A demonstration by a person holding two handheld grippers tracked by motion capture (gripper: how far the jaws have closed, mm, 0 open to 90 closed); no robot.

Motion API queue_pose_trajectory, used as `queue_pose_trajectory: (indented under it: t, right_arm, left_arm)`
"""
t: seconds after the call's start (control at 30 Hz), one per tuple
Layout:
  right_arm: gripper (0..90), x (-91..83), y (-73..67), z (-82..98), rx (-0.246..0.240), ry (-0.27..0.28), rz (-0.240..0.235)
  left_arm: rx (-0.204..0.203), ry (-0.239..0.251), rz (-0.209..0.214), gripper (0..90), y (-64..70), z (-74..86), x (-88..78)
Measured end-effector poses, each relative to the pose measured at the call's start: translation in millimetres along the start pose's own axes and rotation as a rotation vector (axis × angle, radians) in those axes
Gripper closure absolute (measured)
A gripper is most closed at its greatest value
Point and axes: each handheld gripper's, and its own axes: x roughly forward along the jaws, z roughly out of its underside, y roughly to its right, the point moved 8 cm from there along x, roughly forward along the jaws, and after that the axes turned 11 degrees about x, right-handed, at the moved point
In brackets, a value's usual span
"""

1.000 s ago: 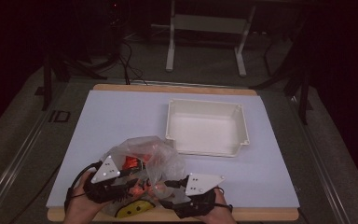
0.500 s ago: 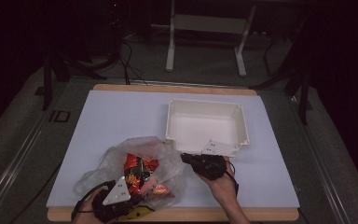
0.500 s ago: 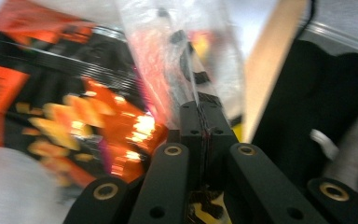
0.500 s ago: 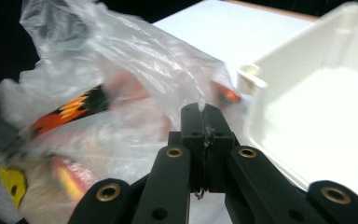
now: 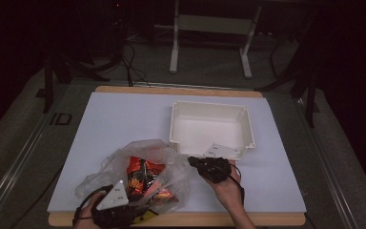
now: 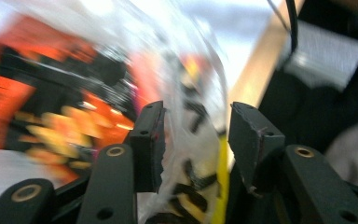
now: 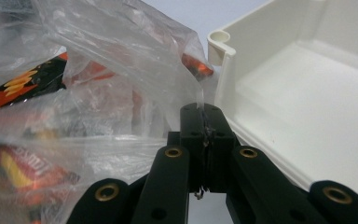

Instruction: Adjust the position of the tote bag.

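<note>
Pale table (image 5: 124, 119), orange-black snack packets (image 5: 140, 176), print unreadable

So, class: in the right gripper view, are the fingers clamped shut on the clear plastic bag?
Yes: the right gripper has its fingers pressed together, pinching the clear plastic bag beside the white tray.

A crumpled clear plastic bag (image 5: 138, 174) of orange snack packets (image 5: 145, 179) lies at the table's near edge.
</note>
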Motion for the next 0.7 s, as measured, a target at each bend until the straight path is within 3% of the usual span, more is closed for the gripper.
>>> queue_pose_trajectory:
  t: [0.03, 0.13, 0.2, 0.23, 0.33, 0.47, 0.7]
  right_arm:
    - [88.4, 0.0, 0.0, 0.0, 0.000, 0.000, 0.000]
    - [88.1, -1.8, 0.1, 2.7, -0.010, -0.005, -0.001]
    - [88.1, -2.3, 0.5, 3.8, -0.012, -0.006, -0.001]
    - [88.1, -2.4, 0.9, 4.3, -0.012, -0.007, -0.002]
    - [88.2, -2.4, 1.8, 5.2, -0.006, -0.007, -0.001]
    - [88.2, -3.5, 5.7, 9.2, -0.009, -0.017, 0.017]
    - [89.0, -8.3, 26.9, 25.1, 0.010, -0.051, 0.089]
  left_arm:
    - [0.000, 0.000, 0.000, 54.2, 0.0, 0.0, 0.0]
    - [-0.040, 0.058, -0.057, 53.2, -18.1, -7.8, -17.2]
    - [-0.063, 0.063, -0.099, 53.8, -28.4, -8.3, -22.0]
    - [-0.067, 0.032, -0.134, 54.6, -34.6, -5.1, -20.4]
    - [-0.085, -0.060, -0.183, 55.5, -46.3, 7.8, -10.2]
    - [-0.152, -0.168, -0.206, 55.2, -56.1, 29.4, 2.8]
    - [-0.253, -0.242, -0.261, 56.4, -67.9, 57.0, 2.1]
